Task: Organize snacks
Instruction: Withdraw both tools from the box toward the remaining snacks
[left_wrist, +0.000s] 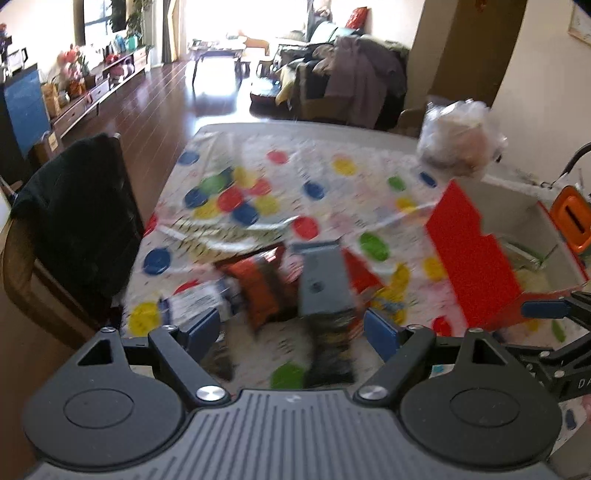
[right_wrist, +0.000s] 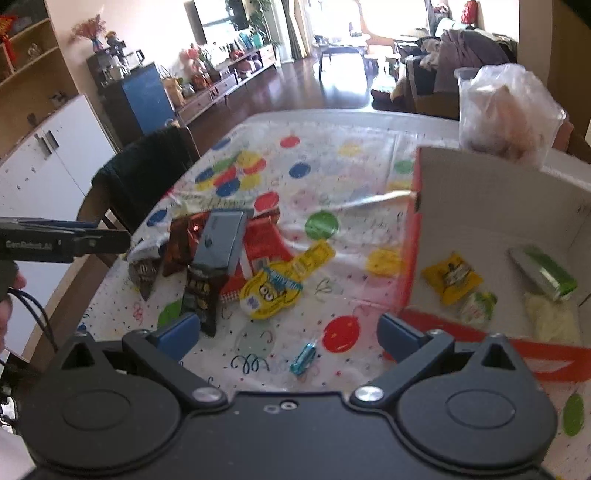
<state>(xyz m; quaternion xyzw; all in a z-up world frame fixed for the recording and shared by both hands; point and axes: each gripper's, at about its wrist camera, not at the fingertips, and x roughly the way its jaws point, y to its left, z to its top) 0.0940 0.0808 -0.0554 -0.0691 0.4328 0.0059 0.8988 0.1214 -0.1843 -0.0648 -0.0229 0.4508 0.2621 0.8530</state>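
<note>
- Snacks lay heaped near the table's (right_wrist: 332, 122) left edge on the balloon-print cover; red box (right_wrist: 412, 254) stood just right of them, already holding a few packets.
- Grey carton (right_wrist: 221, 240), largest of the heap, leaned tilted on the bags: judged stiff and light, best pinched across its narrow sides.
- Red-brown crinkly bag (left_wrist: 258, 288) beside it: judged soft, slippery, crushable, so taken by a sealed edge.
- Yellow cartoon pouch (right_wrist: 271, 291), flat on the cover: judged limp; grabbed at the rim.
- Small blue wrapped sweet (right_wrist: 303, 357), apart and nearest: judged tiny, prone to slip.
- Left gripper (left_wrist: 291, 328) spread wide over the heap, nothing pinched; right gripper (right_wrist: 290, 332) likewise spread, empty.
</note>
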